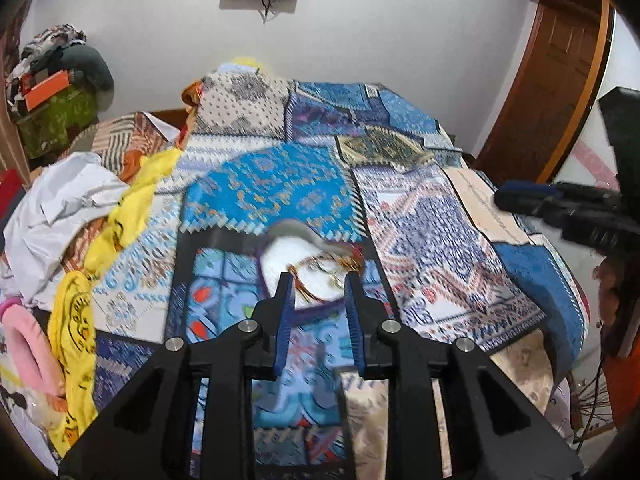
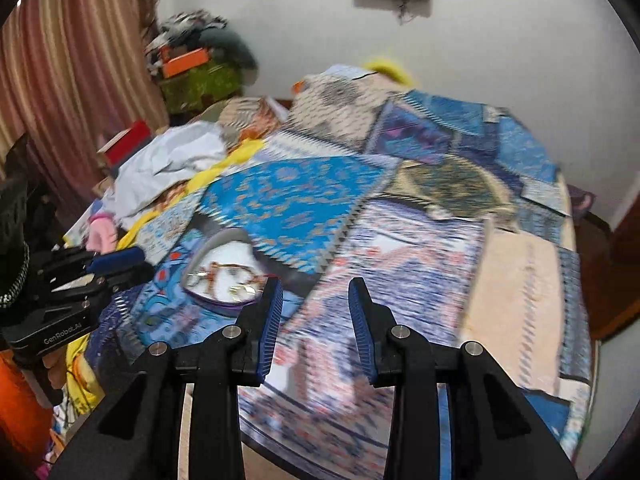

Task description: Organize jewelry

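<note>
Left wrist: we see the left gripper (image 1: 319,280) and right gripper (image 2: 315,286) both released, empty; jewelry (image 1: 328,268) lies in its tray (image 1: 280,248), sorting seemingly unfinished.

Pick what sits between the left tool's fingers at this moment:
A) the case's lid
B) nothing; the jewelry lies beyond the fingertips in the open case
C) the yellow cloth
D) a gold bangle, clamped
B: the left tool has a clear gap between its fingers, and the jewelry lies past them on the white lining of the open case.
</note>
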Demonstrator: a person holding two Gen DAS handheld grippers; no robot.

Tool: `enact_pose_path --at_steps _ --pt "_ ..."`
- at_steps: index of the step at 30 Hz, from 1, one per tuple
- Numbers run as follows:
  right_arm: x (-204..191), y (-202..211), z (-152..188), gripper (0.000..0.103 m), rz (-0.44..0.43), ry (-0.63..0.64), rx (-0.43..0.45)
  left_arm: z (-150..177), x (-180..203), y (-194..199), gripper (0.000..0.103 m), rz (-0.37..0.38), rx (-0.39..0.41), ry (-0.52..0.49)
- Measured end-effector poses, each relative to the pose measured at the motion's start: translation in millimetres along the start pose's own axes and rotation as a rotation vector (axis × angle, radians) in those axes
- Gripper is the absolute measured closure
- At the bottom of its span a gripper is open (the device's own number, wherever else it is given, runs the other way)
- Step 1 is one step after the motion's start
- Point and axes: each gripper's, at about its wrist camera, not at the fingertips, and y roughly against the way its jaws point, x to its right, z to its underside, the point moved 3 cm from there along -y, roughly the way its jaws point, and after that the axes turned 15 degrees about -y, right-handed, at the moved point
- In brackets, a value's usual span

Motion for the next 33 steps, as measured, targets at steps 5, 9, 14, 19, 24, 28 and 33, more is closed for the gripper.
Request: enact_pose_path --at_steps 5,9,14,19,24,28,33 --pt "37.6 21.0 8.1 0.068 0.052 -0.051 0.038 12.7 21.0 -17.1 0.077 0.04 -0.062 0.007" --pt "65.0 26.7 20.0 0.068 0.086 -0.089 0.037 19.9 36.2 -34.3 0.077 0.064 -0.112 0.011" --pt "86.5 26.9 37.3 0.068 0.099 -0.118 0.016 18.9 44.0 -54.7 0.077 0.063 -0.149 0.019" --pt "100.2 20.1 54.7 0.068 0.092 -0.136 -0.014 18.6 46.2 -76.5 0.077 0.058 -0.189 0.029" --pt "105.8 7.3 61.4 0.068 0.079 -0.135 -0.048 19.5 45.3 -94.6 0.077 0.066 -0.216 0.05" --pt "104.4 0.9 62.4 0.068 0.053 -0.133 -0.055 16.4 42.2 -101.2 0.077 0.073 -0.212 0.057" --pt "98.6 -7.5 62.0 0.068 0.04 -0.103 -0.064 9.7 40.2 -111.1 0.077 0.071 -0.209 0.052"
